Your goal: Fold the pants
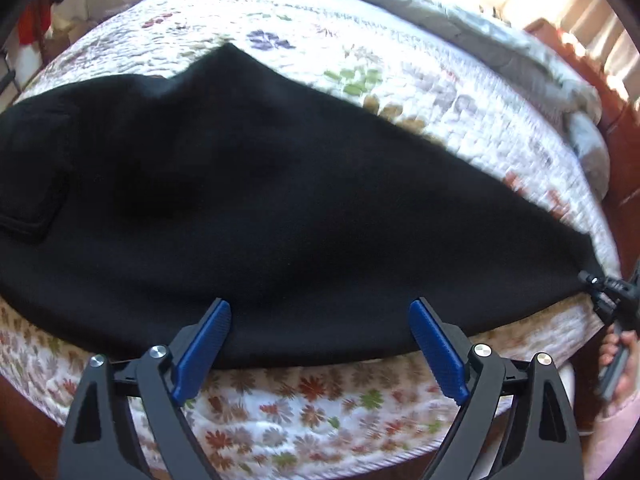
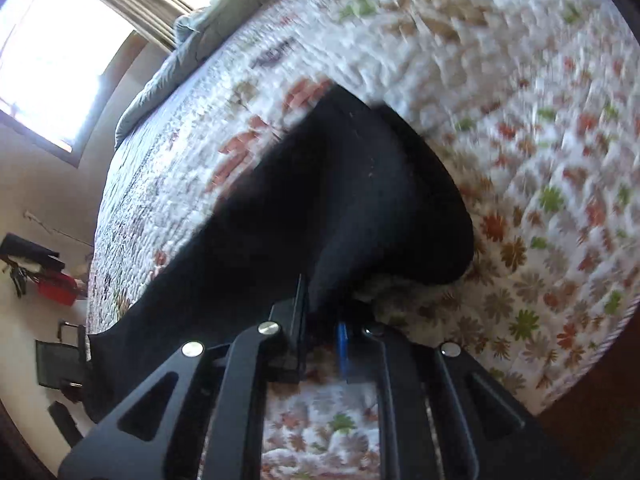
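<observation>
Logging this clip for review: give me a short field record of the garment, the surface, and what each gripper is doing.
garment: black pants, spread flat
surface: flowered quilt on a bed
left gripper: open, jaws astride the near edge of the pants, not pinching
right gripper: shut on one end of the pants, cloth bunched between its jaws
other bedding: grey blanket heaped at the far side
fold status: no fold made yet

A bed (image 1: 460,128) covered by a white flowered quilt (image 1: 304,412) carries black pants (image 1: 248,208) spread along its near edge, and a rumpled grey blanket (image 1: 500,36) lies along its far edge
</observation>
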Tool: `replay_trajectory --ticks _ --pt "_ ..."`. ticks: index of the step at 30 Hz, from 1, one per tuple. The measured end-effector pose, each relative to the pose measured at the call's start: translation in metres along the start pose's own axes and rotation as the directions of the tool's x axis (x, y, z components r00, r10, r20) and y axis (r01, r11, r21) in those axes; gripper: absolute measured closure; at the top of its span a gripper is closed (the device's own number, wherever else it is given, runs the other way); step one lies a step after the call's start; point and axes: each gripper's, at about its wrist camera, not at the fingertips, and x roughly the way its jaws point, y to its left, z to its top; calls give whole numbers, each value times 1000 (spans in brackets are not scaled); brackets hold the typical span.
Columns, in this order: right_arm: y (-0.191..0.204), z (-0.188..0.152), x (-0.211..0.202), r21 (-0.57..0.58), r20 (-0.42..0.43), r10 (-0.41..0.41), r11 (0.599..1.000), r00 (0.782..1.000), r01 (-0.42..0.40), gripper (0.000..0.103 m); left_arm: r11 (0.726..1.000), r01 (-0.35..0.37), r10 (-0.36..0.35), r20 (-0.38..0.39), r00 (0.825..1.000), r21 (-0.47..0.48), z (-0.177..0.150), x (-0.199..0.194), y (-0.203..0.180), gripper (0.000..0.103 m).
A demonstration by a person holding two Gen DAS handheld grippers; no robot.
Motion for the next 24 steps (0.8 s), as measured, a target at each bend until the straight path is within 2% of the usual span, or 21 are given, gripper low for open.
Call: replay_trajectory --ticks 2,7,11,15,18,24 --pt "25 0 -14 -58 40 -10 998 999 12 93 997 38 -37 15 999 -64 0 -10 12 12" --pt "101 -14 -41 -245 111 -6 969 994 33 93 986 44 -34 61 998 -159 -9 -36 46 12" --pt "172 -44 -44 -436 125 -35 896 992 87 90 979 41 -23 91 996 -202 -19 -48 69 12" --pt "245 -84 -23 -613 114 -55 782 992 114 90 969 40 -14 104 994 -246 -23 -57 90 12" --pt "280 -108 -9 -693 73 -55 715 996 90 90 962 50 -17 123 992 -270 -26 -64 104 12" --pt "324 -142 31 -773 15 -104 629 994 78 90 954 69 -23 157 987 -291 -33 -78 121 12"
